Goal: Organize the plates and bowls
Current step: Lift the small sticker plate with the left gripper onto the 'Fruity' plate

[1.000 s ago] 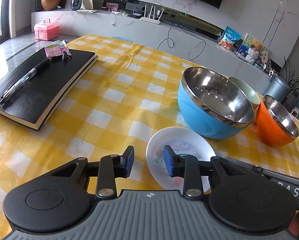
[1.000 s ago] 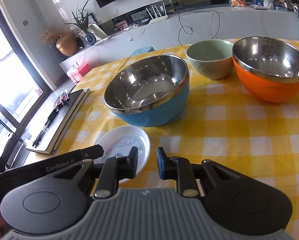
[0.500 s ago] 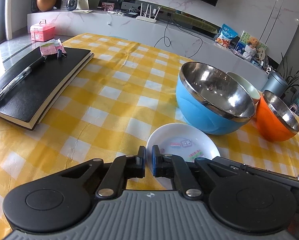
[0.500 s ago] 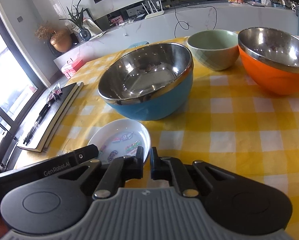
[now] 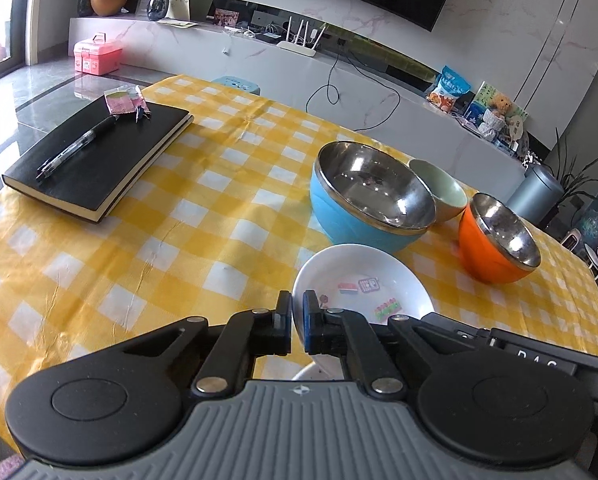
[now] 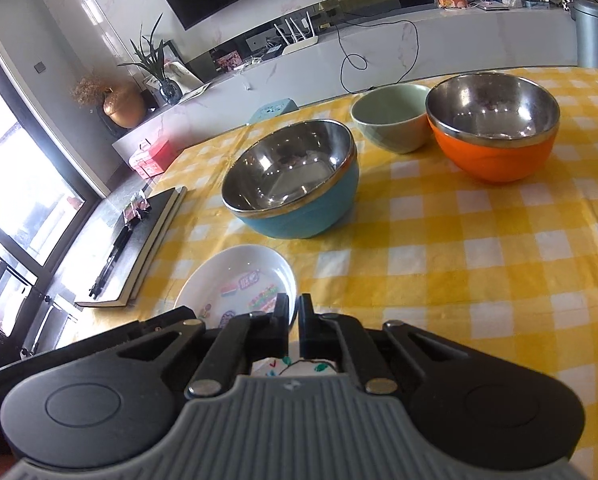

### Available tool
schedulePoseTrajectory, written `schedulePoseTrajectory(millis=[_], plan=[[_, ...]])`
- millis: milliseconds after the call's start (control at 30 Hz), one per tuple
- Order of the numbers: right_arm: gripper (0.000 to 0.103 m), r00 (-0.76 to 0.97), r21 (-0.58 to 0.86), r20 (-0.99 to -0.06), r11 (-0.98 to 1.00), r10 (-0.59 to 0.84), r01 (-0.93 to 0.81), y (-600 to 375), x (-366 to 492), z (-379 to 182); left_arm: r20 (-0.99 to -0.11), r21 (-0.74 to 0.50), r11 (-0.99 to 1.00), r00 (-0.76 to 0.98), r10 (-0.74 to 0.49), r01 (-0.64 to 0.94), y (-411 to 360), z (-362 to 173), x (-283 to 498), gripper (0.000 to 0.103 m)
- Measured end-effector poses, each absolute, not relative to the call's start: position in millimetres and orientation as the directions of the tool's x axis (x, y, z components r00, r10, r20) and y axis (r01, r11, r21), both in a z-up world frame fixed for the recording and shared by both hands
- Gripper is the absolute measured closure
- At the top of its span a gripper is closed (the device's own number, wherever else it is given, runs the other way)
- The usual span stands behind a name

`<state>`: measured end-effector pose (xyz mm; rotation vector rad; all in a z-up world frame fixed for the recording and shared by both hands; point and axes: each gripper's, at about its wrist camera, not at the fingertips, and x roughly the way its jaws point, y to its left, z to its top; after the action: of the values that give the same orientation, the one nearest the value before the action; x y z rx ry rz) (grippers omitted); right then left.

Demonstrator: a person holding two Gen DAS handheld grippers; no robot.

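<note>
- The step in hand appears to be picking up the white plate (image 5: 363,276), the first move in gathering the dishes.
- The plate sits just in front of the blue bowl (image 5: 339,220), on the side towards the cameras, close to that bowl but not touching it. Small coloured pictures show on its inside.
- The left gripper (image 5: 297,320) has its fingers closed on the plate's near rim, on the side away from the orange bowl (image 5: 487,268). The thin white edge runs down between the two pads.
- The right gripper (image 6: 293,316) is likewise clamped on the plate's near rim, with the edge passing between its fingers. A white piece with painted marks shows lower in the gap. Whether it is this plate or another cannot be told.
- Whether the plate is already clear of the bench (image 5: 203,216) cannot be told from these views.
- Beyond the blue bowl, the pale green bowl (image 5: 443,192) stands just behind it, and the orange bowl is a little to its right, apart from both.
- Well to the left of the blue bowl lies a black notebook (image 5: 99,164) with a pen (image 5: 75,148) on it, out of the way.
- The next move probably calls for both hands to rise together and stay level, since an uneven lift could twist the rim out of one grip.
- The plate must also clear the blue bowl's tall rim if it is carried that way.
</note>
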<state>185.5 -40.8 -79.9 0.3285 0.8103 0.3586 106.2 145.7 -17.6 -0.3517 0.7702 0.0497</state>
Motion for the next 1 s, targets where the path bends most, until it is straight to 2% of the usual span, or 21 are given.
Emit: schedulePoseTrajectory(millis=[300, 633, 1000], plan=[[0.102, 0.635, 0.445, -0.636, 0.881, 0.438, -0.162, -63.8, 147.1, -67.8, -0.691, -0.292, 0.943, 0.717, -0.094, -0.158, 125.4, -2.3, 74.6, 0.098], [0.103, 0.608, 0.480, -0.658, 0.870, 0.444, -0.116, -90.4, 122.5, -77.7, -0.710, -0.325, 0.934, 0.691, -0.139, -0.146, 112.3, -10.6, 50.5, 0.098], [0.103, 0.578, 0.480, -0.685, 0.872, 0.442, -0.098, -90.7, 118.8, -92.5, -0.746, -0.321, 0.929, 0.653, -0.129, -0.183, 114.8, -32.1, 47.1, 0.098]])
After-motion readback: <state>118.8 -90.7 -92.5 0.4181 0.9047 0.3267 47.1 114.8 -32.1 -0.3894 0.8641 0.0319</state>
